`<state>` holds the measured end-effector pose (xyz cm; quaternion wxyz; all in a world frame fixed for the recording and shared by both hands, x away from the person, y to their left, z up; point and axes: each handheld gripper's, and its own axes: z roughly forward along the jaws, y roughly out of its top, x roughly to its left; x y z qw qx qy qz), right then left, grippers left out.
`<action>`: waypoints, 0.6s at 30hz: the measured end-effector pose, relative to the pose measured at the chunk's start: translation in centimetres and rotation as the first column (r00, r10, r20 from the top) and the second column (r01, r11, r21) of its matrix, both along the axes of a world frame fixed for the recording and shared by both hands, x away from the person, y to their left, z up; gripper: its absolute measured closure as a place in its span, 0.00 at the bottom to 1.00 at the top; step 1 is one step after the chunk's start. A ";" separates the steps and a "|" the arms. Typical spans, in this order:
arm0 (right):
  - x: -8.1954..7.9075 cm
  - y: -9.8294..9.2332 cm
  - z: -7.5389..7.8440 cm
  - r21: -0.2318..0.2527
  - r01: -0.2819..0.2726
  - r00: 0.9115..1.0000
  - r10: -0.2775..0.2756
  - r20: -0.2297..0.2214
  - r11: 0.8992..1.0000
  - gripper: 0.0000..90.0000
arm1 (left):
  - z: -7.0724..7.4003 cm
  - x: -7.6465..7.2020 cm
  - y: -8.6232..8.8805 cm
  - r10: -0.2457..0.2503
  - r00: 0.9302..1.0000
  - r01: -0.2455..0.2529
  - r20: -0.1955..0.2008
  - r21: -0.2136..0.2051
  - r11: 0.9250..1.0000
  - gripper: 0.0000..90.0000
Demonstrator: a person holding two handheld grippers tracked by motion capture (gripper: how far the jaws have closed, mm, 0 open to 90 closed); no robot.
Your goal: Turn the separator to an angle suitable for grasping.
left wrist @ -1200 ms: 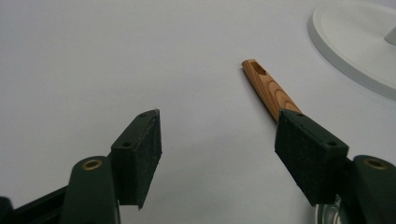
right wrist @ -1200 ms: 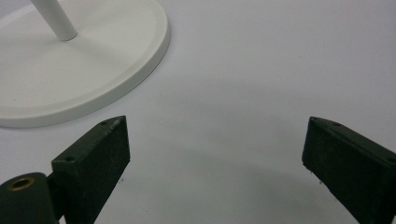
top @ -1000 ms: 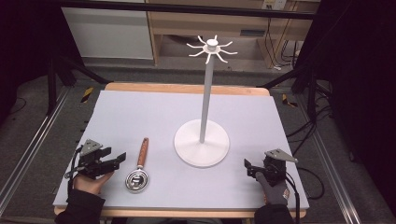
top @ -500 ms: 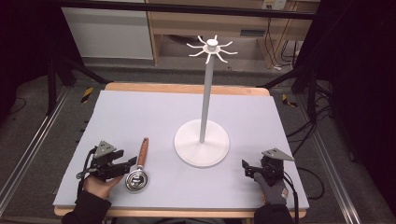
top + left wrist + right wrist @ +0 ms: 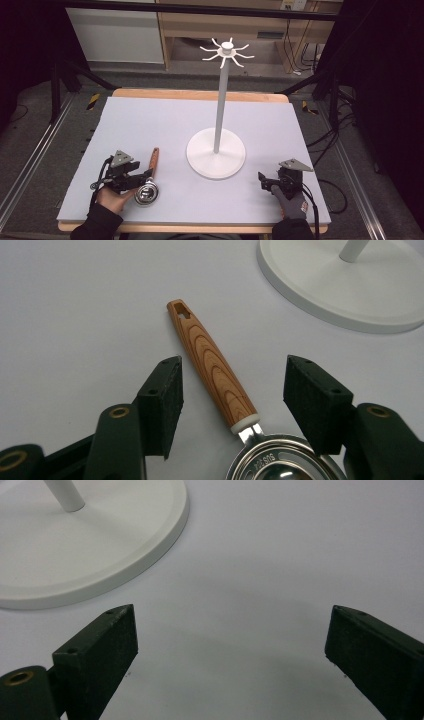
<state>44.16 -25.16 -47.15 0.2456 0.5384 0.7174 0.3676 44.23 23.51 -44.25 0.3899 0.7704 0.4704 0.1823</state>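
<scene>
The left gripper (image 5: 232, 390) is straddling the measuring cup (image 5: 146, 192) near the worktop's (image 5: 150, 120) front left, its jaws spread but just now closing in around the neck where the wooden handle (image 5: 212, 360) meets the steel bowl; the pads aren't touching it yet. The right gripper (image 5: 230, 645) is waiting with jaws wide apart by the white hook stand (image 5: 216, 152), gripping nothing. Risk here: that rounded, tapering handle could squirt sideways or pivot if the pads are biting off-centre, and the heavy bowl could tip the cup.

Measuring cup (image 5: 280, 465): shiny polished metal bowl, smooth wood-grain handle (image 5: 212, 362). Stand (image 5: 216, 152) looks matt white. Surface (image 5: 150, 120) matt, smooth.
</scene>
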 end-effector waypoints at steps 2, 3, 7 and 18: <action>0.0 0.0 0.0 0.003 0.000 1.000 0.000 -0.002 1.000 0.08 | -0.2 0.2 -0.4 -0.002 1.000 0.002 -0.009 0.011 1.000 0.45; 0.0 0.0 0.0 0.003 0.002 1.000 -0.002 -0.004 1.000 0.08 | -0.2 0.2 -0.5 -0.004 1.000 0.004 -0.011 0.012 1.000 0.45; 0.0 0.2 0.0 0.004 -0.007 1.000 0.007 -0.011 1.000 0.08 | -0.4 0.4 -0.8 -0.004 1.000 0.004 -0.020 0.020 1.000 0.46; 0.1 0.3 -0.2 -0.005 -0.007 1.000 0.007 -0.023 1.000 0.08 | -1.5 1.3 -1.4 -0.008 0.997 0.012 -0.080 0.052 0.999 0.56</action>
